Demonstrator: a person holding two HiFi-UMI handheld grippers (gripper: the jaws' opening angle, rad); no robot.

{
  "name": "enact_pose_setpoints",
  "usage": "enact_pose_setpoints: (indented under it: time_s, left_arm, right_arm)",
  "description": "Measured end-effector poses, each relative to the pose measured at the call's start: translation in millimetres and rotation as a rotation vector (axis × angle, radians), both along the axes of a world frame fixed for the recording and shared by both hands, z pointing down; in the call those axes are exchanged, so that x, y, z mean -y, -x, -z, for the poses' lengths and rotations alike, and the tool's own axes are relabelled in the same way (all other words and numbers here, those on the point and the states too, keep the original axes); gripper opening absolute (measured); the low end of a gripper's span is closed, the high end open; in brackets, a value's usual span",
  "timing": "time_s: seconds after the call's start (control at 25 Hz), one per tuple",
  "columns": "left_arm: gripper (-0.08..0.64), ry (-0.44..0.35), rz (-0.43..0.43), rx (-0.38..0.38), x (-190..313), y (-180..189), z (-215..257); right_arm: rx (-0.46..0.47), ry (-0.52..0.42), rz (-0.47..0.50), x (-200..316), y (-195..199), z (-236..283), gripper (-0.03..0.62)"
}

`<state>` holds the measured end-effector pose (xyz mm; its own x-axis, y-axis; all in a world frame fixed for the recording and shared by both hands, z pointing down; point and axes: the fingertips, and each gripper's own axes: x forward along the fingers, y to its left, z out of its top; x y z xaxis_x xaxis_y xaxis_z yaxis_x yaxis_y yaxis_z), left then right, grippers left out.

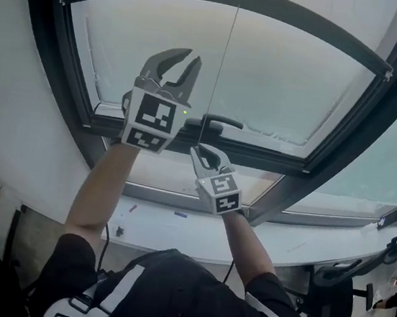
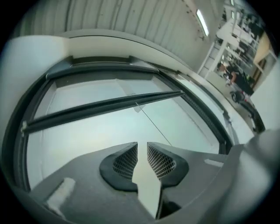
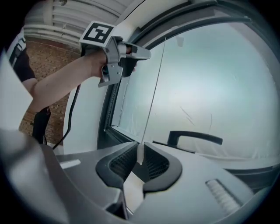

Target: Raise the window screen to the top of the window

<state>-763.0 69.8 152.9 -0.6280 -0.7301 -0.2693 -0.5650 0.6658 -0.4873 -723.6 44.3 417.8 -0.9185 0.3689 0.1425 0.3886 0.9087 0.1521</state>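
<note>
Black handle (image 3: pixel 194 136) beside cord (image 3: pixel 154 89); chair (image 1: pixel 342 282) below.

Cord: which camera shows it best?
Right gripper view: the cord runs down into the right gripper, whose jaws pinch its end. Head view shows only a thin line; left gripper view, a faint stretch.

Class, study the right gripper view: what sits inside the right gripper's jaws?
The white cord end, pinched by the right gripper, its thin cord rising in front of the window pane. The pads hide its sides.
</note>
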Motion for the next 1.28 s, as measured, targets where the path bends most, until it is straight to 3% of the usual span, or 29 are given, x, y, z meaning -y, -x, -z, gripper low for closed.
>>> enact_pose_setpoints:
  time_s: [0.16,0.24,0.4,0.6,0.96,1.16,1.28]
  left_arm:
    - [0.071,-0.21,-0.22,-0.261,1.2,-5.3,-31.5]
    - [0.071,-0.233,-0.234,-0.304,-0.1,-3.4,-49.6]
    - [0.052,-0.2,-0.21,-0.32,-1.3,-3.0,-76.2]
    - [0.052,-0.229,-0.225,-0.367,-3.4,0.3,-86.2]
    - [0.035,-0.239,-0.222,-0.357,-6.6,2.0,-95.4]
    - [0.018,-0.265,-0.218,-0.359,-14.2,5.0,-99.5]
    - [0.008,-0.274,-0.212,-0.355,-12.9,9.6,-97.5]
  right_arm:
    - [0.009,0.001,-0.003,3.1,4.3,6.2,0.051]
    - [0.018,0.004,-0.009,6.7,6.9,9.9,0.049]
    - [0.071,0.032,-0.022,12.4,4.4,35.3,0.049]
    - [0.121,0.066,-0.034,17.9,9.1,72.0,0.049]
    - [0.171,0.049,-0.049,22.8,19.9,95.9,0.049]
    - [0.276,0.125,-0.064,33.7,12.9,135.8,0.048]
    - [0.322,0.116,-0.067,36.7,16.7,163.3,0.048]
